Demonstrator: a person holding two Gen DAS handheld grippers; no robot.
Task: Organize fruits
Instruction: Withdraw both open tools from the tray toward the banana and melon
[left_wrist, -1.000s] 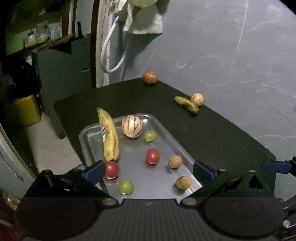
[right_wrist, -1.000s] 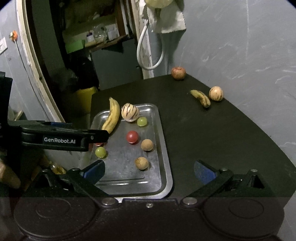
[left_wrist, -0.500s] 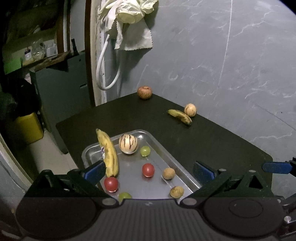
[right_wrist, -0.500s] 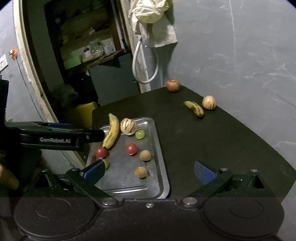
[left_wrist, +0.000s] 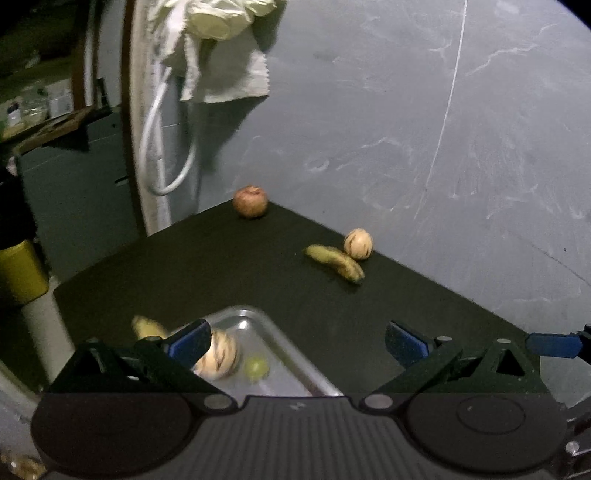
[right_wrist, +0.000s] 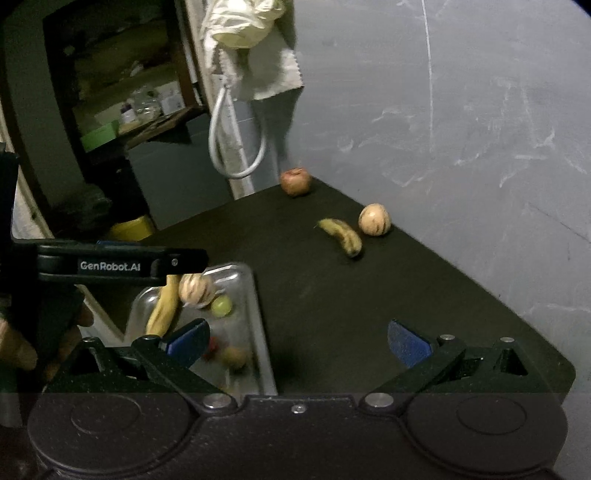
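Observation:
A metal tray (left_wrist: 295, 365) (right_wrist: 255, 314) sits at the near left of the dark table, holding a big banana (right_wrist: 164, 308), a striped melon (left_wrist: 218, 356) (right_wrist: 195, 290), a green fruit (left_wrist: 256, 367) (right_wrist: 221, 305) and more small fruits, partly hidden behind the fingers. Loose on the table far off lie an apple (left_wrist: 251, 201) (right_wrist: 295, 181), a small banana (left_wrist: 336, 262) (right_wrist: 341, 236) and a second striped melon (left_wrist: 357, 243) (right_wrist: 374, 219). My left gripper (left_wrist: 295, 338) and right gripper (right_wrist: 297, 338) are both open and hold nothing, raised above the table's near side.
A grey wall (left_wrist: 443, 129) borders the table at the back right. A white hose (left_wrist: 166, 147) and cloth (left_wrist: 218, 48) hang by a doorway at the back left. A yellow bin (left_wrist: 20, 273) stands on the floor to the left.
Both grippers have lifted and tilted up, so the tray has slid down toward the bottom of both views and the far fruits appear closer to the centre. Nothing was grasped.

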